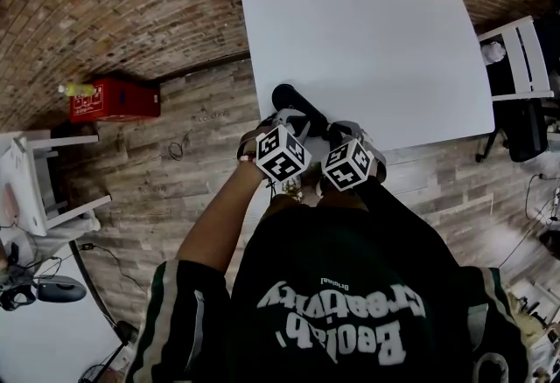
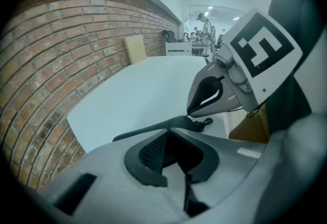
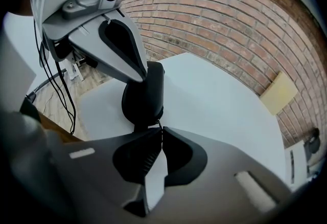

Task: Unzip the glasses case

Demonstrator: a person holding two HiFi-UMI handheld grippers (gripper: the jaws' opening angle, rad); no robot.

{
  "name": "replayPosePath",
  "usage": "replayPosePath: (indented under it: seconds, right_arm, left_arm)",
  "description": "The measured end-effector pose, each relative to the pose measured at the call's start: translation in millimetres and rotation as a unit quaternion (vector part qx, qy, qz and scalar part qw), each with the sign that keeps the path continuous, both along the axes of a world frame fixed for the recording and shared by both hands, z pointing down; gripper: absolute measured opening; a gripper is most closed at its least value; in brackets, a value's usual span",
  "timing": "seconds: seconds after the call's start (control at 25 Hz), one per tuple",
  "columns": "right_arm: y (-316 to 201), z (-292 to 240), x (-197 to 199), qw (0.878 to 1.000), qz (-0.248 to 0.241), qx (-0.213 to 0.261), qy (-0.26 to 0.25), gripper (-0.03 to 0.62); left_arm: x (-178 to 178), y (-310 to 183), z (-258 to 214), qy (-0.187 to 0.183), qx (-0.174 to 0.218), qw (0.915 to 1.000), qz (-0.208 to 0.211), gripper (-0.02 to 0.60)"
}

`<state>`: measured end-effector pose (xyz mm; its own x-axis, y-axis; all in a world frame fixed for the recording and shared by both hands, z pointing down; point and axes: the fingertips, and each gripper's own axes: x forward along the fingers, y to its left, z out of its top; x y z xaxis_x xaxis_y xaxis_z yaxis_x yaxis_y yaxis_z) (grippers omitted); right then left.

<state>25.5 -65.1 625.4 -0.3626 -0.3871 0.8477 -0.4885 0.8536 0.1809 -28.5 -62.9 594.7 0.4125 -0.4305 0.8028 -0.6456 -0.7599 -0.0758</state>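
Glasses case (image 1: 294, 100): black, lying at the near edge of the white bench (image 1: 376, 40), directly ahead of both sets of jaws. Both tools point steeply down at its near end, side by side.

Left gripper (image 2: 171, 132): jaws nearly together, clamped on the thin near end of the case, which runs away from the tips as a dark strip. Judged purpose: an anchor, so the case neither slides nor lifts when the zip is drawn.

Right gripper (image 3: 158, 127): jaws together, tips pinching a thin sliver of metal right at the case's rounded end. I read this as the zip pull (image 3: 156, 124). In the left gripper view a small clasp (image 2: 206, 124) lies just beyond the right jaw tip. I cannot tell whether it belongs to the pull.

Zip state: no gap shows along the case in any view, and the track itself is hidden. Judged shut, or barely started.

Next move, as judged: the right jaws draw the pull along the seam, away from the left jaws, which hold firm.

Risks: the pull is tiny and may slip out. The case sits at the bench edge and could tip off if the anchor loosens.
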Motion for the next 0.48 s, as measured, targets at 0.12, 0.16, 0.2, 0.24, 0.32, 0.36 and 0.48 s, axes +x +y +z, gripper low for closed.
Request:
replayPosePath:
  seconds: [0.12, 0.16, 0.2, 0.24, 0.32, 0.36, 0.48]
  right_arm:
    - [-4, 0, -2, 1.0, -0.003, 0.001, -0.001, 0.015]
    - [-5, 0, -2, 1.0, -0.004, 0.001, -0.001, 0.017]
    - [-7, -1, -3, 1.0, -0.004, 0.002, -0.001, 0.017]
    - [-9, -1, -3, 1.0, -0.006, 0.002, 0.0, 0.017]
    - [-11, -1, -5, 1.0, -0.009, 0.001, 0.0, 0.017]
    - [-12, 0, -6, 1.0, -0.011, 0.0, 0.0, 0.016]
    - [-15, 1, -8, 1.0, -0.015, -0.004, -0.003, 0.017]
  left_arm:
    - [0, 0, 0, 0.0, -0.002, 1.0, 0.0, 0.021]
    - [0, 0, 0, 0.001, -0.002, 1.0, -0.001, 0.021]
    - [0, 0, 0, 0.002, -0.002, 1.0, -0.001, 0.021]
    - [0, 0, 0, 0.002, -0.002, 1.0, -0.002, 0.021]
    - [0, 0, 0, 0.003, -0.002, 1.0, -0.003, 0.021]
    - [1, 0, 0, 0.004, -0.003, 1.0, -0.004, 0.021]
    - [0, -1, 0, 0.006, -0.005, 1.0, -0.006, 0.021]
